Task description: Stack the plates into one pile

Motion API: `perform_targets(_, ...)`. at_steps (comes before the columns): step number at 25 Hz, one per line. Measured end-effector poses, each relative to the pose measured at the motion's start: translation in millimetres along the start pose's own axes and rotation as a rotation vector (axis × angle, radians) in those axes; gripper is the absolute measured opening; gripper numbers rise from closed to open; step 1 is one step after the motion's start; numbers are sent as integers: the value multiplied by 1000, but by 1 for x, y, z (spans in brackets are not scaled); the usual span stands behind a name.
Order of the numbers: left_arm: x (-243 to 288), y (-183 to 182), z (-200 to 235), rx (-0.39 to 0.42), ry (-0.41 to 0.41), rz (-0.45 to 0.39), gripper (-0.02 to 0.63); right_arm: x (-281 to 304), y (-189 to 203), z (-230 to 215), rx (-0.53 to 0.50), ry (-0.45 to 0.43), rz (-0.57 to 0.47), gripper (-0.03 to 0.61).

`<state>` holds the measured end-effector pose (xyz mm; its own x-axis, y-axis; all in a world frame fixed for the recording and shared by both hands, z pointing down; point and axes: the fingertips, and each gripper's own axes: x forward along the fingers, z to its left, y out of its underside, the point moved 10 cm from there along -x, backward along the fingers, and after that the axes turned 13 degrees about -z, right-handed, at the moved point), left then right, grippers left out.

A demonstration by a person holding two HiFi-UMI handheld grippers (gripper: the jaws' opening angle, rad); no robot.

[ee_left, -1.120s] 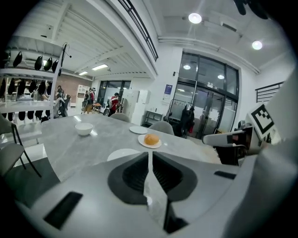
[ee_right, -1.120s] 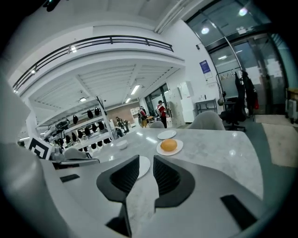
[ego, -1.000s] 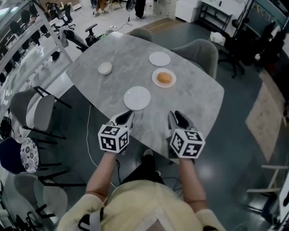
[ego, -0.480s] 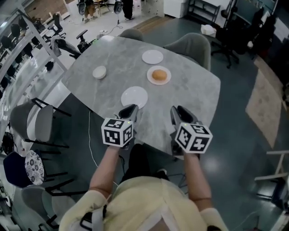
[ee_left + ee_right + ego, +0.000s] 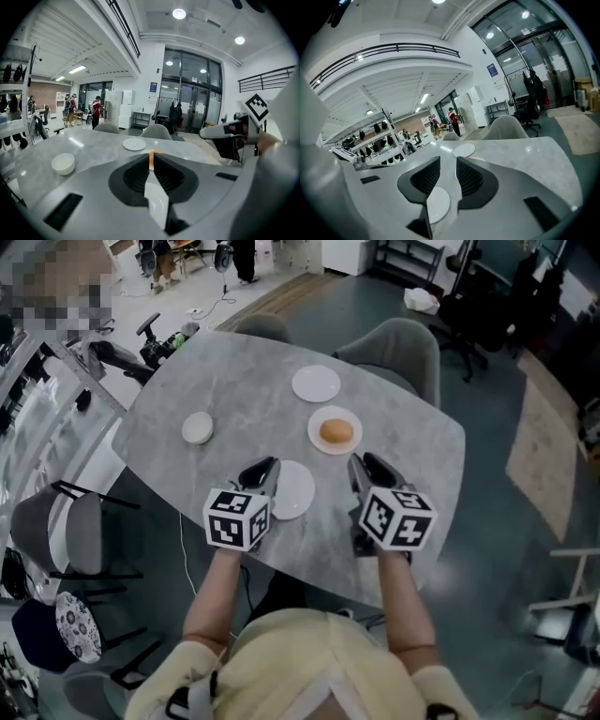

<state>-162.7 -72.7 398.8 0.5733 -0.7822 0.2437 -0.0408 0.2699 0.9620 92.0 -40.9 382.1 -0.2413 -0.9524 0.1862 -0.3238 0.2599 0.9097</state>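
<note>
Head view steeply down, gripper views low across shared table (image 5: 234, 381)

A grey table (image 5: 234, 381) carries a white bowl (image 5: 197, 427), far plate (image 5: 316, 383), near plate (image 5: 294, 491) and bun-bearing plate (image 5: 317, 440).

Grey stone table (image 5: 234, 381), 2 grey chairs (image 5: 398, 343) behind, dark glossy floor (image 5: 487, 549).

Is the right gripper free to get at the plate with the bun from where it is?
Probably yes: the right gripper, jaws open, hovers just short of the plate with the bun, and only bare tabletop lies between them.
</note>
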Motion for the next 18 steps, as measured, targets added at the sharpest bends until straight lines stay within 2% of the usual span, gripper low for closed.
perform_targets(11,77,-16,77,-5,59,9,30,110,-11,-3,-60,62,59,100)
perform_targets(18,119,-22,117,25,120,26,31,169,-12,-12,-78,123,75,101)
